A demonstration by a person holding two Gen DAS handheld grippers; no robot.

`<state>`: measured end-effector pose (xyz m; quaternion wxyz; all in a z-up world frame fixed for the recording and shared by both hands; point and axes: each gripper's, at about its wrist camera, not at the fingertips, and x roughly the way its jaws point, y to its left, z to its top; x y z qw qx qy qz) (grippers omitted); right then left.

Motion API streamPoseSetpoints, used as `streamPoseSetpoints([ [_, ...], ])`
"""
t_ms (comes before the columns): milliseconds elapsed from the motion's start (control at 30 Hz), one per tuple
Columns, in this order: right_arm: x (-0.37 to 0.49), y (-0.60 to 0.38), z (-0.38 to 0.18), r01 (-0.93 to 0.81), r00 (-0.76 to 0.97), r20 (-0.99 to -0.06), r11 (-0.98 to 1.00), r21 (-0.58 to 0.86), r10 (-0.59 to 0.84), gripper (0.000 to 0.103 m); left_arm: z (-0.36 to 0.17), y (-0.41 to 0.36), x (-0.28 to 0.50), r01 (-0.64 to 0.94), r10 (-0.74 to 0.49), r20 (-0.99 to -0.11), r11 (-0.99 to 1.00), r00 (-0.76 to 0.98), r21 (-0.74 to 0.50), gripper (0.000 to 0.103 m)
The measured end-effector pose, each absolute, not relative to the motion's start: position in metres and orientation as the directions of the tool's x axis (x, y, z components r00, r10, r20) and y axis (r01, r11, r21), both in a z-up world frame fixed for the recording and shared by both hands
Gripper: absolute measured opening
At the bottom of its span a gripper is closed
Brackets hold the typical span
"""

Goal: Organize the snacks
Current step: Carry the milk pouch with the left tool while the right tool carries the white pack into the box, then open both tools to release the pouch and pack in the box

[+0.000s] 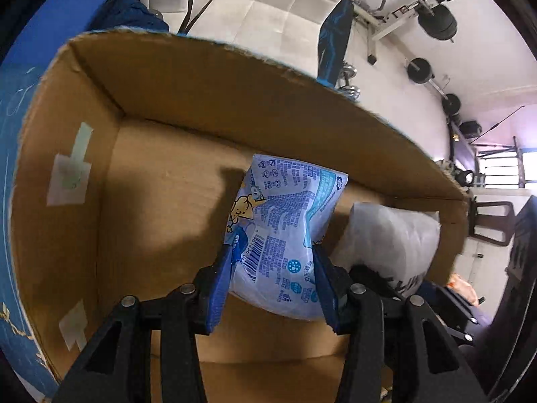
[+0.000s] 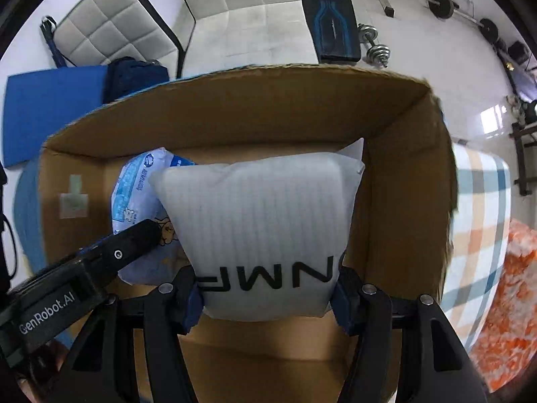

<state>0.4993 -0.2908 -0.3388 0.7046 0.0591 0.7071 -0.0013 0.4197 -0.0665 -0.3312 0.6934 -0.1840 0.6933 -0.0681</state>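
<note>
Open cardboard box [image 1: 161, 100] under both my grippers, floor bare at left. My right gripper [image 2: 266, 297] is clenched on the white pillow-shaped packet [image 2: 265, 215], hanging at the box's right end. My left gripper [image 1: 272, 285] grips the blue printed snack bag [image 1: 285, 221] just beside it, mid-box. To do well: lower each to the floor before letting go, keep bags side by side, squeeze neither further.

Blue snack bag [image 1: 285, 235]: pale blue, printed text and barcode, puffy; upright inside the cardboard box [image 1: 167, 80], pinched at both sides.
White snack bag [image 2: 265, 231]: translucent white, faint stripes, black lettering; just right of blue bag, inside the box.
</note>
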Motion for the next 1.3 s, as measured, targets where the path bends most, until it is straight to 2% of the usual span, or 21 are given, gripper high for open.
streamPoseSetpoints([
  [333, 0.517, -0.294, -0.371, 0.079, -0.028, -0.998, 0.996, 0.046, 0.048, 0.069, -0.324, -0.078, 0.417, -0.162, -0.313, -0.95, 0.937, -0.007, -0.308, 0.048],
  [500, 0.522, -0.297, -0.376, 0.081, -0.038, -0.997, 0.994, 0.066, 0.069, 0.074, -0.305, -0.088, 0.421, -0.086, -0.217, -0.976, 0.972, 0.024, -0.218, 0.06],
  [567, 0.522, -0.297, -0.374, 0.082, -0.035, -0.997, 0.994, 0.07, 0.073, 0.076, -0.29, -0.092, 0.419, -0.052, -0.167, -0.984, 0.984, 0.054, -0.17, 0.069],
  [667, 0.521, -0.295, -0.365, 0.089, -0.017, -0.996, 0.992, 0.091, 0.092, 0.084, -0.274, -0.092, 0.414, -0.038, -0.154, -0.985, 0.987, 0.082, -0.157, 0.074],
  [767, 0.518, -0.291, -0.355, 0.087, 0.0, -0.996, 0.993, 0.085, 0.085, 0.095, -0.259, -0.092, 0.403, -0.036, -0.148, -0.983, 0.988, 0.107, -0.153, 0.08],
  [833, 0.512, -0.289, -0.347, 0.084, 0.018, -0.997, 0.993, 0.081, 0.079, 0.096, -0.249, -0.086, 0.394, -0.031, -0.143, -0.981, 0.988, 0.129, -0.148, 0.087],
  [933, 0.498, -0.287, -0.333, 0.079, 0.036, -0.996, 0.994, 0.078, 0.076, 0.102, -0.235, -0.074, 0.383, -0.025, -0.126, -0.978, 0.991, 0.165, -0.132, 0.091],
  [1000, 0.486, -0.284, -0.325, 0.074, 0.064, -0.996, 0.995, 0.067, 0.062, 0.103, -0.229, -0.068, 0.383, -0.019, -0.114, -0.975, 0.993, 0.193, -0.119, 0.099],
  [1300, 0.419, -0.272, -0.287, 0.066, 0.144, -0.988, 0.996, 0.061, 0.051, 0.103, -0.208, -0.059, 0.359, 0.028, -0.07, -0.945, 0.998, 0.318, -0.064, 0.102],
])
